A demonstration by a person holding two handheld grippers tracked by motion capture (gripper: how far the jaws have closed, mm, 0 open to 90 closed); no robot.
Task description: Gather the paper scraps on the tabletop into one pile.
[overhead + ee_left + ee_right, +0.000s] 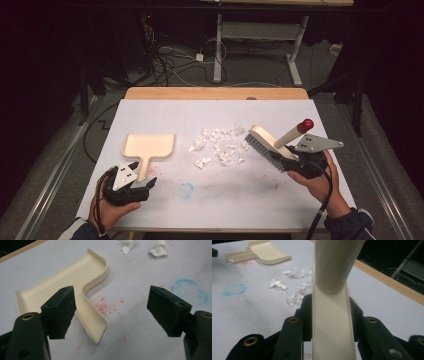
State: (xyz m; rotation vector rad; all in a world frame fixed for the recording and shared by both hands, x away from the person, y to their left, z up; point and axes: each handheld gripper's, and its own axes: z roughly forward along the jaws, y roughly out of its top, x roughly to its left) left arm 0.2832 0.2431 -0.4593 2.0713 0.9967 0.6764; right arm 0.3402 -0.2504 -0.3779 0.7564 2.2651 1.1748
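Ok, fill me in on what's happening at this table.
A person works two handheld grippers. The right gripper is shut on a cream plastic brush with grey bristles and a red-tipped handle, held beside a scatter of torn white paper scraps. The left gripper is open at the handle of a cream plastic dustpan lying flat on the white table, ungripped.

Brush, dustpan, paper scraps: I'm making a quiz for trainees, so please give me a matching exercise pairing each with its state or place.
Things:
1. brush
2. dustpan
3. paper scraps
4. left gripper

States:
A. open, at the dustpan's handle
B. lying flat, not gripped
C. scattered mid-table
D. clamped in the right gripper

Pairs: 1-D, 2-B, 3-C, 4-A
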